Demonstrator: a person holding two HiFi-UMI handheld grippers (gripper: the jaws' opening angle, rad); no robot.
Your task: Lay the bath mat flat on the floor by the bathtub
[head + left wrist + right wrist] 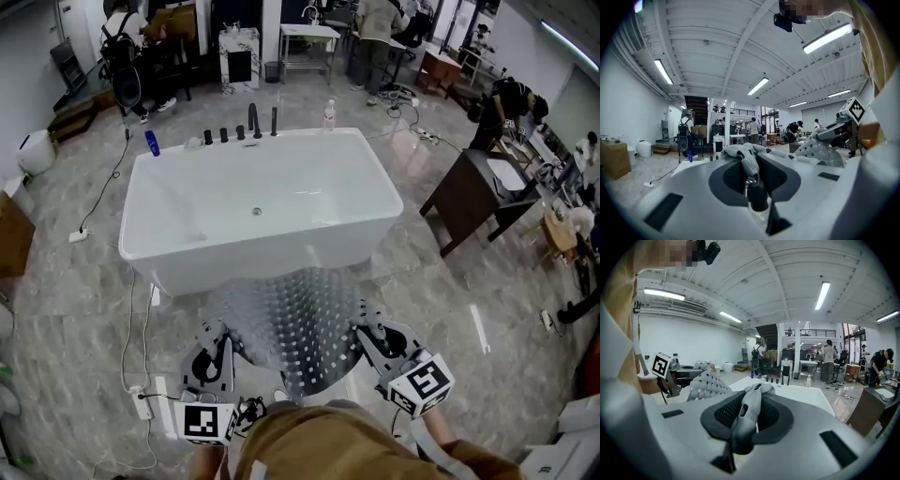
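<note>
Bath mat: we see the grey, hole-dotted bath mat (291, 323) held up in the air between the two grippers. It sags in the middle just in front of the bathtub's near wall and is not laid flat on the floor.
Left gripper: the left gripper (217, 349) has its jaws clamped on the mat's left corner. In the left gripper view a bunched fold of the mat is pinched between them.
Right gripper: the right gripper (373, 339) is closed on the mat's right corner. In the right gripper view a grey fold stands squeezed between its jaws.
Bathtub: the white bathtub (253, 202) stands straight ahead of us, beyond the mat. Black taps (253, 122) line its far rim, with a blue bottle (152, 142) at the far left corner and a clear bottle (329, 115) near the far right.
Floor: the floor (450, 309) is grey marbled tile. A white power strip (142, 403) lies on it near the left gripper.
Beyond: a dark bench (478, 192) stands to the right of the tub.
</note>
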